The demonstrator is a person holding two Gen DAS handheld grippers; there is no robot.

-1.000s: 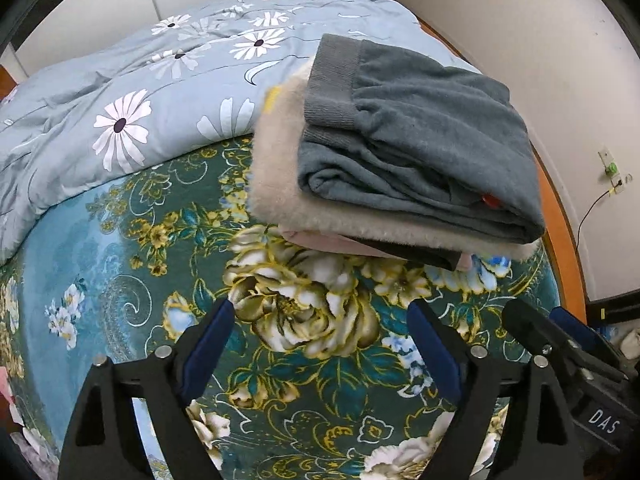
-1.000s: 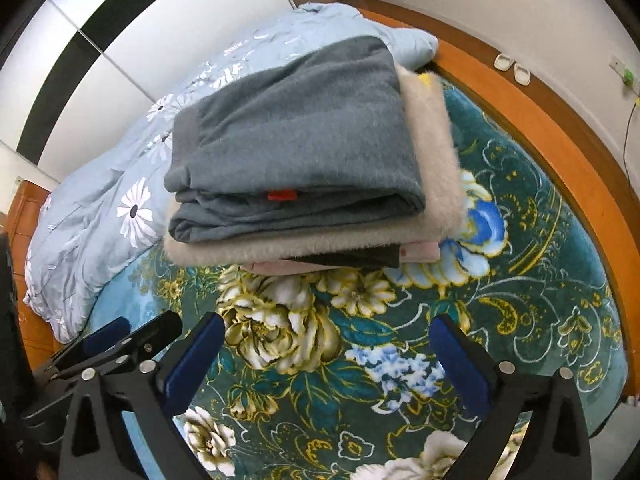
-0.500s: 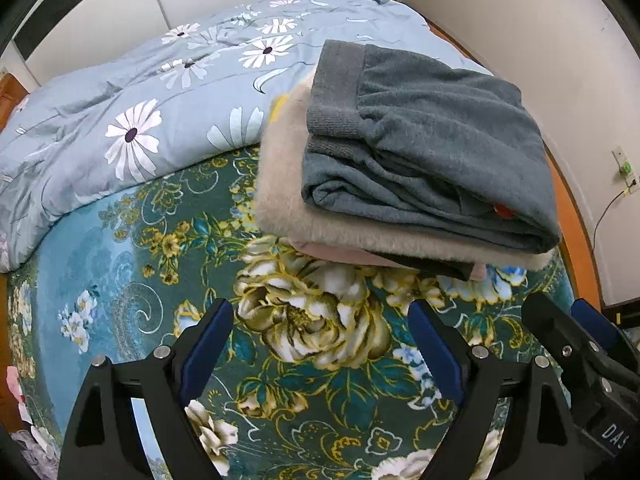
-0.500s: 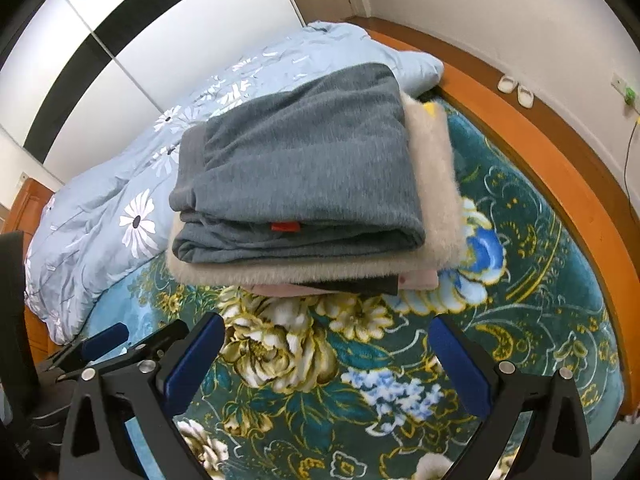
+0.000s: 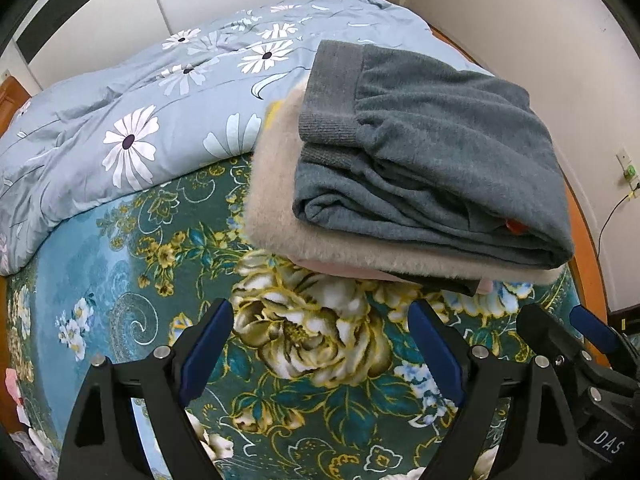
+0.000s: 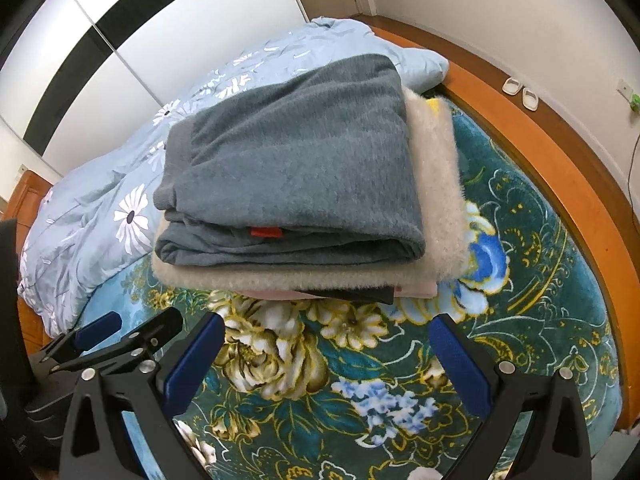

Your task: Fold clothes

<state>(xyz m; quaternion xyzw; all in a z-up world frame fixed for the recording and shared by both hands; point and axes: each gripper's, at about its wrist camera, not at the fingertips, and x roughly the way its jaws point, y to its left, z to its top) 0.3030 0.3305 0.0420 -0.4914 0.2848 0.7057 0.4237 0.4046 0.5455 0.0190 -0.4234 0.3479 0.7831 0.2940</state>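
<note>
A folded grey-blue knit garment [image 5: 432,168] with a small red tag lies on top of a stack, over a folded beige fluffy garment [image 5: 280,216] and thin pink and dark layers beneath. The stack rests on the green floral blanket [image 5: 120,248]. It also shows in the right wrist view: the grey garment [image 6: 292,176] on the beige one [image 6: 440,184]. My left gripper [image 5: 320,348] is open and empty, in front of the stack, apart from it. My right gripper [image 6: 326,360] is open and empty, also short of the stack. Each gripper shows at the edge of the other's view.
A light blue daisy-print duvet [image 5: 140,120] is bunched at the far side of the bed. The orange wooden bed frame [image 6: 560,168] runs along the right, near the white wall with a socket [image 5: 628,170]. White wardrobe doors [image 6: 160,52] stand behind.
Both grippers have drawn back and risen a little from the stack, so more of the room shows. The stack has not moved. Both grippers stay open.
</note>
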